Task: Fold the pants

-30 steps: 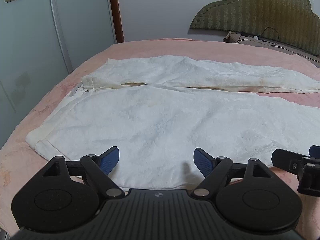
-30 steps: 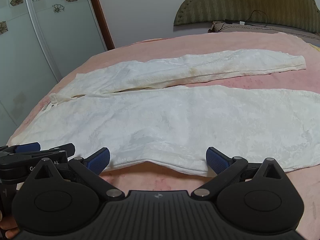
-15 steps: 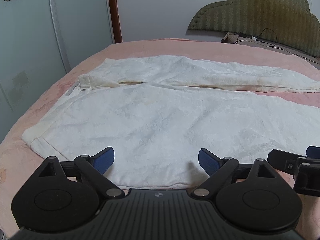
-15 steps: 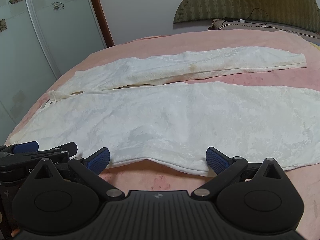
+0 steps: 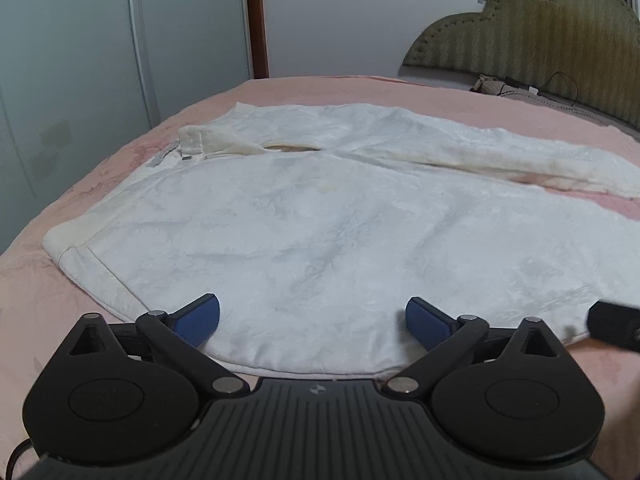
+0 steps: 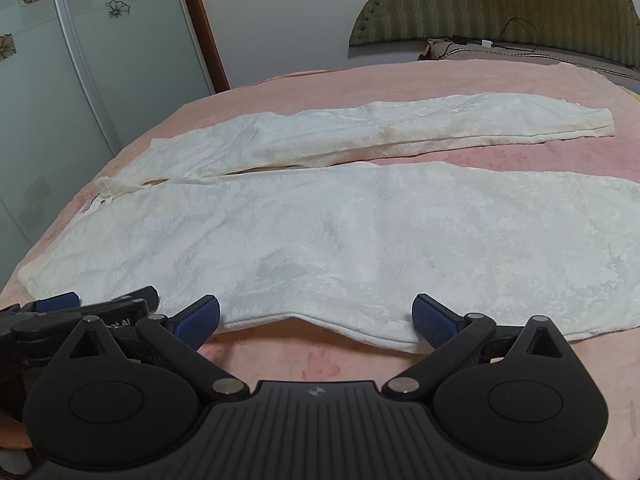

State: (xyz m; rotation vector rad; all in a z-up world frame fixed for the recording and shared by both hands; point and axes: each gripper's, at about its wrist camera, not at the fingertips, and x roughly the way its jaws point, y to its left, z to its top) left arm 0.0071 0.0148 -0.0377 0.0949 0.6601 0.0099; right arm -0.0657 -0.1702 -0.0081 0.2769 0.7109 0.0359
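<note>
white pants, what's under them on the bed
The white pants lie flat on a pink bedspread, which shows all around them. Whatever lies beneath the cloth itself is covered.

white pants [image 6: 360, 232], spread flat, legs apart
</note>
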